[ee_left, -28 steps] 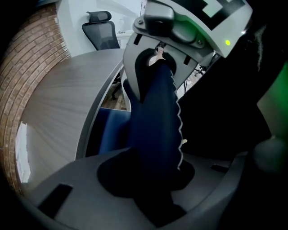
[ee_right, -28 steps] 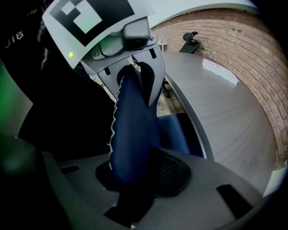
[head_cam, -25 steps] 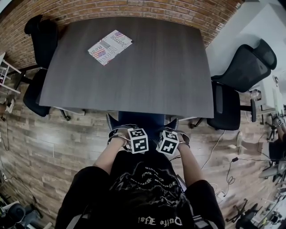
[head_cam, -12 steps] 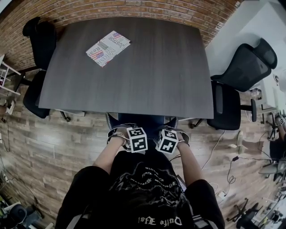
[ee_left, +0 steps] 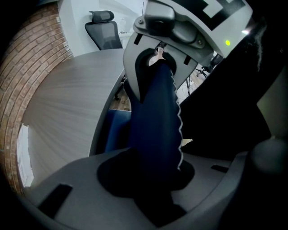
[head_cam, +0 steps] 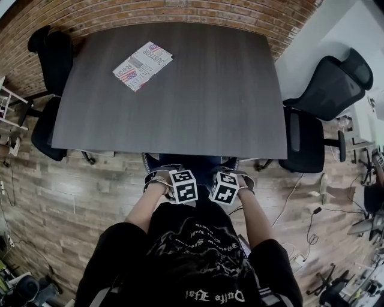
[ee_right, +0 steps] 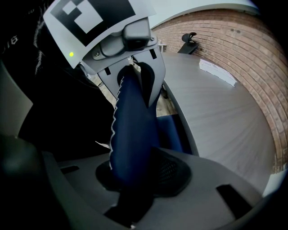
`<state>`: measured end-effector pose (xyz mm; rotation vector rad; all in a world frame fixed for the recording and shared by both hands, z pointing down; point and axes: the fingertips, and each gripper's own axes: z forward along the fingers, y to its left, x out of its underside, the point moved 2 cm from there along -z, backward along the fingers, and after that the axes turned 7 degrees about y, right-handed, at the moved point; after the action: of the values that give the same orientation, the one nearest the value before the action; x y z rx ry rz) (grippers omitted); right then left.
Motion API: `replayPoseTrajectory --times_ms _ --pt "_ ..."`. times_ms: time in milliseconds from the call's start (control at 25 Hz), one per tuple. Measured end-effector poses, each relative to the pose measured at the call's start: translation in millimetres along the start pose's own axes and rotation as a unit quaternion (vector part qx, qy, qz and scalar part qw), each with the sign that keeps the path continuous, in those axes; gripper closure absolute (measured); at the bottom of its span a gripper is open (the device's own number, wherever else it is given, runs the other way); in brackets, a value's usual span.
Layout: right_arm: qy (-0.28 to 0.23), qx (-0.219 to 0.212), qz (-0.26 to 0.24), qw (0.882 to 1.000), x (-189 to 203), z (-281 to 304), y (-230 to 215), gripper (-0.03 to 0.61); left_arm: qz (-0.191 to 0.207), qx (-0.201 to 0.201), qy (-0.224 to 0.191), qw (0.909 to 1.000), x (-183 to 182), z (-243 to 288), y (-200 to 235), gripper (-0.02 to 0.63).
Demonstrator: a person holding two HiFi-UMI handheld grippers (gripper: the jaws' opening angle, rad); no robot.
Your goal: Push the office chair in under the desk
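The blue office chair (head_cam: 191, 162) stands at the near edge of the dark grey desk (head_cam: 180, 102), and only the top of its backrest shows in front of the desk edge. My left gripper (head_cam: 168, 180) and right gripper (head_cam: 235, 178) sit side by side on that top edge, both pointing steeply down. In the left gripper view the blue backrest (ee_left: 155, 117) runs between the jaws of my left gripper (ee_left: 150, 175), which is shut on it. In the right gripper view the backrest (ee_right: 132, 126) is clamped the same way by my right gripper (ee_right: 135, 175).
A printed booklet (head_cam: 142, 65) lies on the desk's far left part. One black chair (head_cam: 51, 60) stands at the desk's left end and another black chair (head_cam: 324, 102) at its right. Cables (head_cam: 300, 204) trail over the wooden floor to the right. A brick wall (head_cam: 180, 12) runs behind the desk.
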<state>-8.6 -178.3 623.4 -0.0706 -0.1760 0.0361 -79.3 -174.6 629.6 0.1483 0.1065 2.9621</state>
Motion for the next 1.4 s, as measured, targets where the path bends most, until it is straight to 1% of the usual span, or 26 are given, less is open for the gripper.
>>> replayPoseTrajectory --times_ms 560,800,1400 --pt "0.001 0.003 -0.004 1.000 -0.1 1.6 -14.7 0.479 0.002 -0.001 0.000 1.0000 -2.4 1.5 13.5 0.488" --pt "0.001 0.000 -0.004 1.000 0.8 4.5 -14.6 0.477 0.004 0.005 0.002 1.0000 -2.5 4.5 13.1 0.483" --pt "0.000 0.009 -0.003 1.000 0.3 10.6 -18.4 0.477 0.012 -0.001 0.003 0.9999 -1.9 10.6 16.8 0.477"
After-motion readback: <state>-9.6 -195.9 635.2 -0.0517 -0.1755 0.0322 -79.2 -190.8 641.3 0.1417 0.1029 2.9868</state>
